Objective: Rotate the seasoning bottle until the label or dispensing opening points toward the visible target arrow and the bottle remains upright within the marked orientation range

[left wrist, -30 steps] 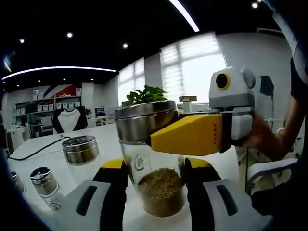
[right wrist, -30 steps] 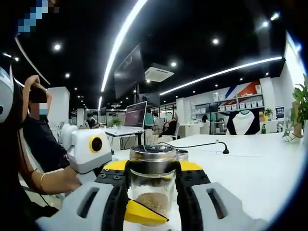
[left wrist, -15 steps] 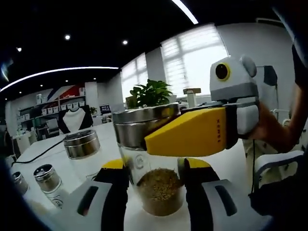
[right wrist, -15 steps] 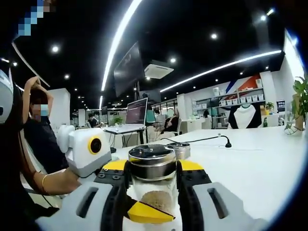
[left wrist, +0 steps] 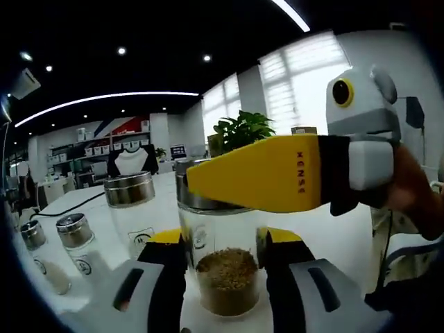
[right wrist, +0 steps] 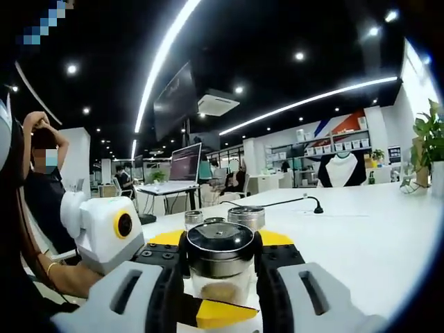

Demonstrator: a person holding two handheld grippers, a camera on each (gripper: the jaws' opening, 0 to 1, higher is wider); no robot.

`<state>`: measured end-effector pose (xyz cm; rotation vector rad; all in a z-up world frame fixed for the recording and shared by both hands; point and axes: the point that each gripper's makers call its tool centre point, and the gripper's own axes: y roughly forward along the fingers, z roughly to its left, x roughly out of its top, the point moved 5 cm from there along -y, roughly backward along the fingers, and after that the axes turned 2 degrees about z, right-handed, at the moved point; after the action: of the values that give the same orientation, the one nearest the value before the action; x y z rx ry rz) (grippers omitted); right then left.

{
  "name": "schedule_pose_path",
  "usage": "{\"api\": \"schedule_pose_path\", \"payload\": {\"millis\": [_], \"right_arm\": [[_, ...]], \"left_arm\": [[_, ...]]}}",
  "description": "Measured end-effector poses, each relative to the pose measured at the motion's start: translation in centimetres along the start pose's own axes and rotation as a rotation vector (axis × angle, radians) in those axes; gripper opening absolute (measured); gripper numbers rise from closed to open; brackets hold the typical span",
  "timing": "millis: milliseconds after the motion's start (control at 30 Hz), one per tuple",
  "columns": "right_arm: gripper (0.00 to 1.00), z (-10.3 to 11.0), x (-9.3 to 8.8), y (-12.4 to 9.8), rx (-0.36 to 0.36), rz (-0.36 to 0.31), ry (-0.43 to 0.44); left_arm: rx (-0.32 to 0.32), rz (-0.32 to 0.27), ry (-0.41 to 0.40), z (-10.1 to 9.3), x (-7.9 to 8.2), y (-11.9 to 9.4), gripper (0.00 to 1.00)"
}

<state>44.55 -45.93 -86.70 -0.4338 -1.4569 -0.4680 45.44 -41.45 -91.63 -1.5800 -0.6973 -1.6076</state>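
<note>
Seasoning bottle point(left wrist: 223, 267) upright on white table point(left wrist: 333, 232), dead centre. My left gripper point(left wrist: 225, 281) clamps its glass body; right gripper point(right wrist: 220, 267) clamps metal cap point(right wrist: 220, 243). Spare shakers point(left wrist: 132, 211) at 9 o'clock.

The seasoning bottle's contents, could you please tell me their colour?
Brownish-tan granules in the seasoning bottle, clearest in the left gripper view.

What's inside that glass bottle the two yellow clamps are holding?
The seasoning bottle holds brownish granules filling its lower part; above them the glass looks empty. The right hand-held gripper clamps its metal lid, the left hand-held gripper its body, covering the sides.
</note>
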Motion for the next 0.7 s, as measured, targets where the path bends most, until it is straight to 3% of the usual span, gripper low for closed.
{"api": "schedule_pose_path", "payload": {"millis": [167, 300, 567, 700], "right_arm": [[0.37, 0.5, -0.6, 0.2, -0.055, 0.031, -0.035], [0.38, 1.1, -0.2, 0.4, -0.081, 0.036, -0.079], [0.39, 1.6, -1.0, 0.6, -0.162, 0.073, -0.112], [0.39, 1.8, -1.2, 0.7, -0.19, 0.057, -0.089]], "left_arm": [[0.031, 0.003, -0.035, -0.2, -0.5, -0.2, 0.45], [0.058, -0.034, -0.08, -0.3, -0.3, -0.6, 0.45], [0.152, 0.006, -0.014, -0.4, -0.4, -1.1, 0.45], [0.158, -0.018, -0.065, -0.5, -0.3, -1.3, 0.45]]}}
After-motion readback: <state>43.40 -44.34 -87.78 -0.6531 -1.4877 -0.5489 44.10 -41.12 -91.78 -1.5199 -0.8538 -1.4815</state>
